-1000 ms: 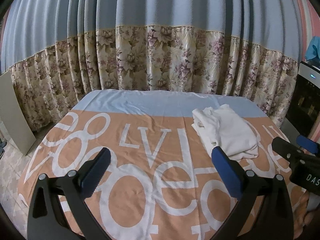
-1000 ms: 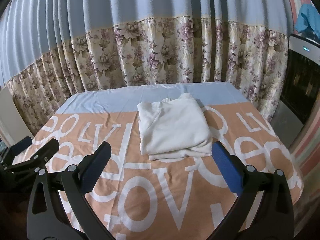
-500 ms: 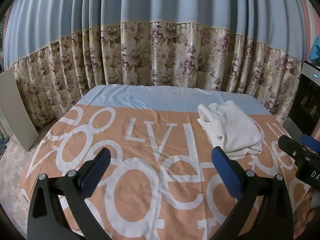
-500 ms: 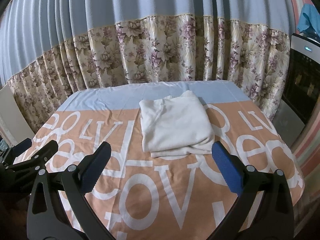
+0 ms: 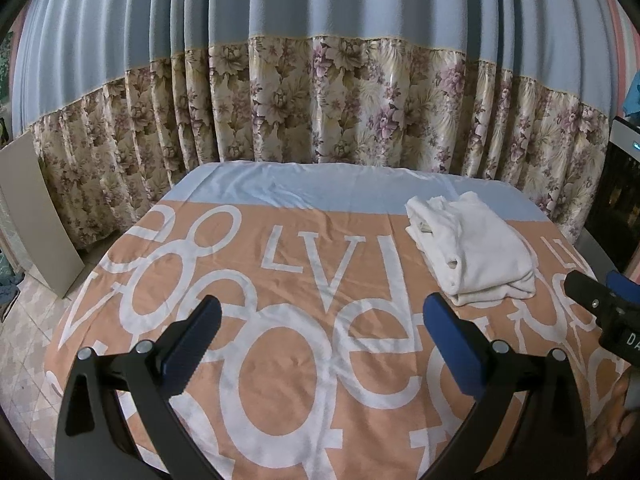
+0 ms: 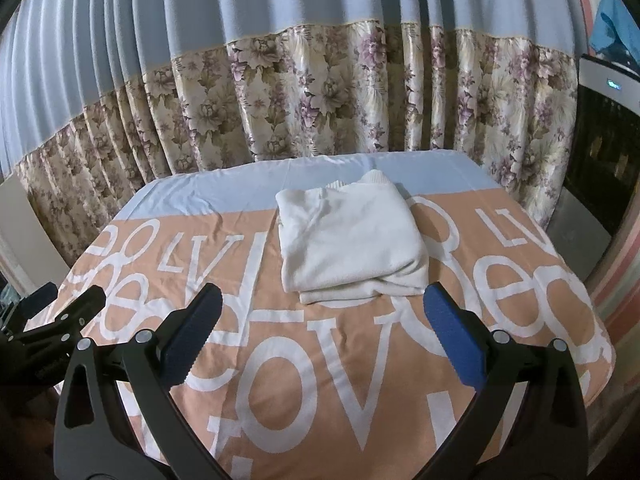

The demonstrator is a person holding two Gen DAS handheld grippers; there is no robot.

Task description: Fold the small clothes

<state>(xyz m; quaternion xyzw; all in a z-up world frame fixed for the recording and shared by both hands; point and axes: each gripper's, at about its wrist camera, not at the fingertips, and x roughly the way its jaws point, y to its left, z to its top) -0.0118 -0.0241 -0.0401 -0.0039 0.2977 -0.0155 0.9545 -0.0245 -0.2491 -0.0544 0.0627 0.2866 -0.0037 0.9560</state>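
A white garment [image 6: 352, 240] lies folded in a neat rectangle on the far part of a table covered by an orange cloth with white letters [image 6: 320, 380]. In the left wrist view the garment [image 5: 476, 252] sits at the far right. My left gripper [image 5: 320, 344] is open and empty, held above the table's near side, left of the garment. My right gripper [image 6: 320, 340] is open and empty, held just short of the garment's near edge. Each gripper shows at the edge of the other's view.
A blue and floral curtain [image 6: 320, 100] hangs close behind the table. A dark appliance [image 6: 600, 152] stands at the right. A grey board [image 5: 32, 216] leans at the left over a tiled floor. The table's edges drop off left and right.
Both grippers have drawn back and up a little from the table, so the folded garment sits farther away in both views. The garment has not moved. Both grippers stay open.
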